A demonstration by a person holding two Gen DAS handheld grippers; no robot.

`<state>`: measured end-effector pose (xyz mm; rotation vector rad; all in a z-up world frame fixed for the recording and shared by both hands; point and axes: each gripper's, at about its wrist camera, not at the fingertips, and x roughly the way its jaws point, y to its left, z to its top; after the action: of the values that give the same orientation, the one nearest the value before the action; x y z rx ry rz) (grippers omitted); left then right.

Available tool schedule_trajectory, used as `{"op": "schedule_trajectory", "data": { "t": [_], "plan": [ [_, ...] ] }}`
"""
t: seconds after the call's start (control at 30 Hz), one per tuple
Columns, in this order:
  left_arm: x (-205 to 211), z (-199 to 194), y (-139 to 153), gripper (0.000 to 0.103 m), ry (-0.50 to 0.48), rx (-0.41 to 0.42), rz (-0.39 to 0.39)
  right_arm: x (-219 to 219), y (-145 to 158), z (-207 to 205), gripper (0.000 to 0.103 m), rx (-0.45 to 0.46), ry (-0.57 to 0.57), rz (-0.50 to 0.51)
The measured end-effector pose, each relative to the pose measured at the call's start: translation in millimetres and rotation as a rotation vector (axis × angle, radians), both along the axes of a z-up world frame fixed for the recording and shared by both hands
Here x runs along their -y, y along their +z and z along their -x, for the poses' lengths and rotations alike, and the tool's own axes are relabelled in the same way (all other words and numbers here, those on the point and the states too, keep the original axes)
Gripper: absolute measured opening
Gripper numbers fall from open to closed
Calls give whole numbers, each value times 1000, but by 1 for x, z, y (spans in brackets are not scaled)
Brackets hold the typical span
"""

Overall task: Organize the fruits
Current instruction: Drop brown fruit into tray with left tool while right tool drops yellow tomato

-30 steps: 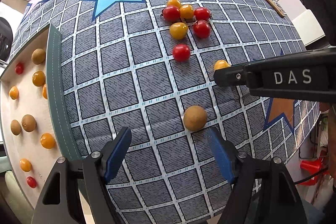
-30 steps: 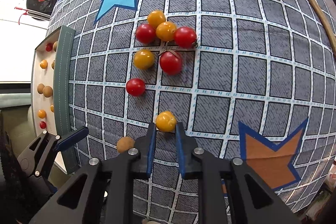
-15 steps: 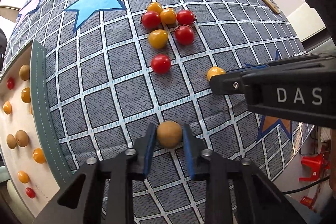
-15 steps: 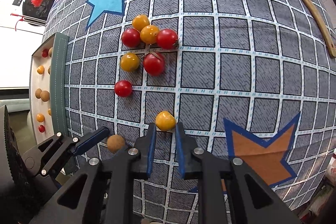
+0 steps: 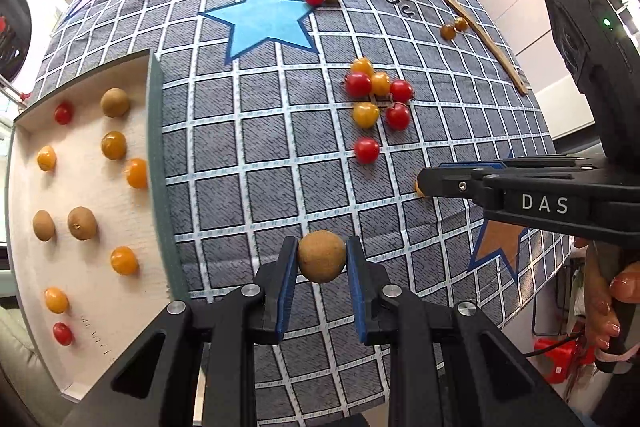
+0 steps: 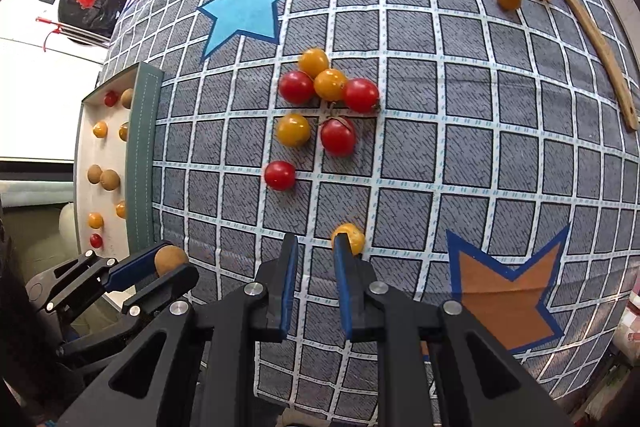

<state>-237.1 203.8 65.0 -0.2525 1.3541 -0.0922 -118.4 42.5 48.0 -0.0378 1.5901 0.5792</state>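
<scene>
Gripping brown longan – left gripper | right gripper unclenched, yellow tomato outside fingers, right view only

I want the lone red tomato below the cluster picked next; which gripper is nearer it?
Right. The right gripper sits just below the lone red tomato; the left gripper is farther off, near the tray.

Left tool: jaws closed against a held item, pads pressing both sides. Right tool: jaws parted by a narrow gap, nothing between them, tips low near the counter. Right hand wraps its handle.
</scene>
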Motion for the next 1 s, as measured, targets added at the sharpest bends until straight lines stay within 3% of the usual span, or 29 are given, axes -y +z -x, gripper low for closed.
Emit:
{"op": "schedule_trajectory", "data": {
  "t": [0.17,0.27,0.33,0.4,0.43,0.7,0.73,0.77,0.8,1.0],
  "plan": [
    [-31,17,10,25,68,14,-18,-16,16,3,20,20,40,-19],
    [-48,25,14,25,101,18,-31,-16,14,5,21,45,50,21],
    [-56,29,15,25,119,17,-38,-14,5,5,27,56,49,82],
    [-61,31,14,25,131,13,-42,-7,-3,6,41,51,26,107],
    [-63,32,14,25,135,10,-43,-3,-6,6,42,55,18,116],
    [-62,34,11,25,132,-1,-44,2,-25,7,41,32,-10,108],
    [-62,34,11,25,133,-2,-43,0,-26,7,40,39,-12,108],
    [-62,34,11,25,135,-2,-42,-5,-26,8,25,45,-9,105],
    [-62,35,11,25,136,-3,-41,-7,-27,8,21,36,-2,110],
    [-71,40,16,25,171,8,-39,-30,-21,7,21,21,2,80]
  ]
}}
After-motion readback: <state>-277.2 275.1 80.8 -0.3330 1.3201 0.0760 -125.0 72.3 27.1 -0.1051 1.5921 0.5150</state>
